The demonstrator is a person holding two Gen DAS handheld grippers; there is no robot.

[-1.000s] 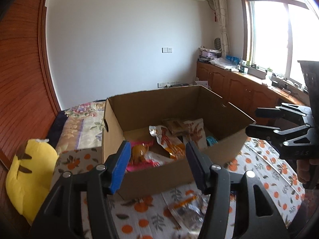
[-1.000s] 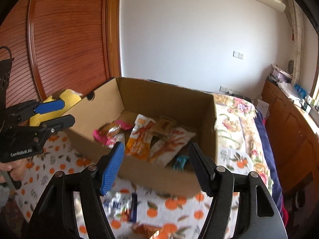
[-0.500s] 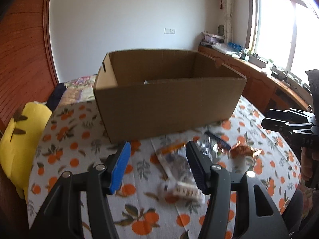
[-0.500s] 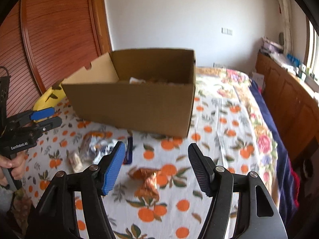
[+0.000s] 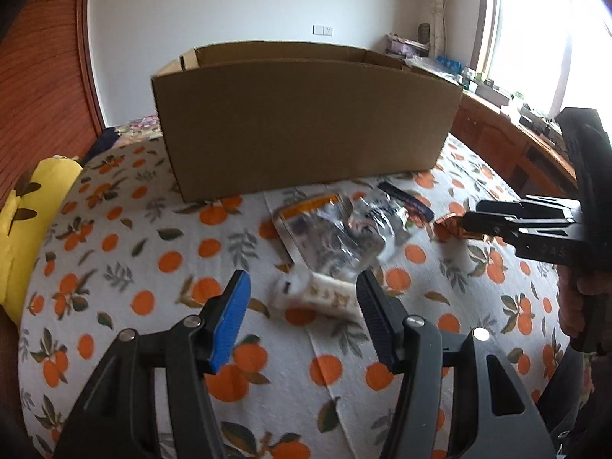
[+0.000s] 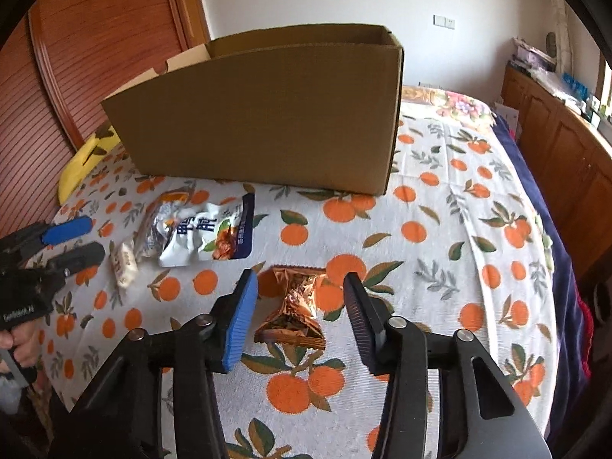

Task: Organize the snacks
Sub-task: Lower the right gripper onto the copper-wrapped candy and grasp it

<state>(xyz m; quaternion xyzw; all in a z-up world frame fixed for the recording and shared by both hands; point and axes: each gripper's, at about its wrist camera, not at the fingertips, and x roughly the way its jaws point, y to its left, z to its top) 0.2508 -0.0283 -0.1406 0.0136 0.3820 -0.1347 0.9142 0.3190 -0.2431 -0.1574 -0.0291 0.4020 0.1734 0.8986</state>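
A brown cardboard box (image 5: 306,122) (image 6: 267,114) stands on the orange-print cloth; its inside is hidden. My left gripper (image 5: 302,306) is open, low over a small white snack bar (image 5: 317,296) that lies between its fingers. My right gripper (image 6: 296,306) is open around a crinkled copper-coloured packet (image 6: 294,306) lying on the cloth. A clear packet with an orange strip (image 5: 313,229) and a silver-and-blue bag (image 6: 206,233) lie in front of the box. The right gripper (image 5: 474,222) shows in the left wrist view, the left gripper (image 6: 80,241) in the right wrist view.
A yellow plush toy (image 5: 23,222) lies at the left edge of the bed. Wooden cabinets (image 6: 554,145) run along the right under a window. A dark blue blanket edge (image 6: 554,237) borders the cloth on the right.
Both grippers came down from above the box to just over the cloth in front of it. The box's contents dropped out of sight; the snack bar and copper packet now sit between the fingers.
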